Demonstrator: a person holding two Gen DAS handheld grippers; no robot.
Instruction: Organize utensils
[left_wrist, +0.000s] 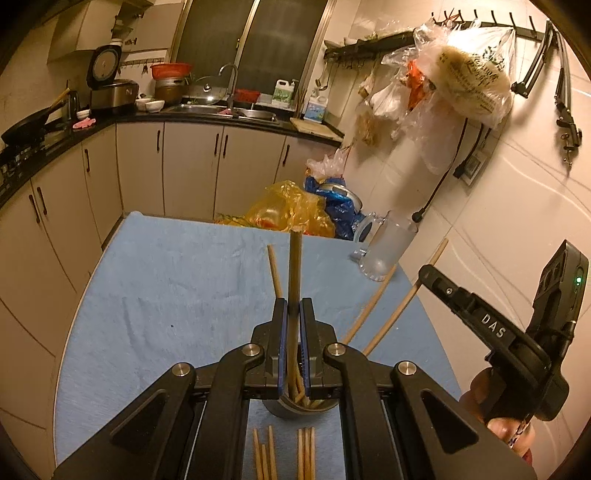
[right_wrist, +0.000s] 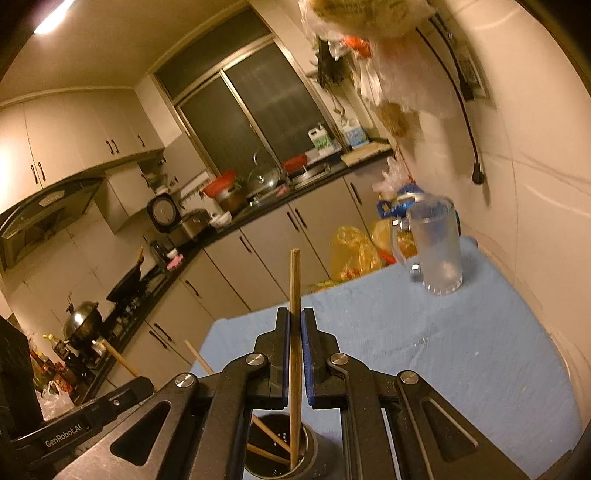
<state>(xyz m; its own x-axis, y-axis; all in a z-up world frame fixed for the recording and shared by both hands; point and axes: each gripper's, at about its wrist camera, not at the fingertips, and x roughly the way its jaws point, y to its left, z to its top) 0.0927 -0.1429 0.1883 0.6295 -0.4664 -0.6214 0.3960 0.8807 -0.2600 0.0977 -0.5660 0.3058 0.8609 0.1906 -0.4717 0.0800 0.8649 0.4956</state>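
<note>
Left wrist view: left tongs (left_wrist: 293, 314) clamp chopstick (left_wrist: 294, 273) over holder (left_wrist: 291, 408); right tongs (right_wrist: 295, 325) clamp chopstick (right_wrist: 294, 295); mug (right_wrist: 437, 251) far right on surface (right_wrist: 461, 350).

A round dark metal utensil holder (right_wrist: 282, 448) stands at the near edge of the blue cloth-covered table (left_wrist: 166, 295), with wooden chopsticks (right_wrist: 294, 354) standing in it. More loose wooden chopsticks (left_wrist: 284, 454) lie on the cloth nearer still. A clear glass mug (right_wrist: 436, 247) stands far right on the table, and plastic bags (left_wrist: 291, 210) sit behind the table's far edge.

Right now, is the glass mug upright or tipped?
Upright: the glass mug stands on its base on the blue cloth, mouth upward.
</note>
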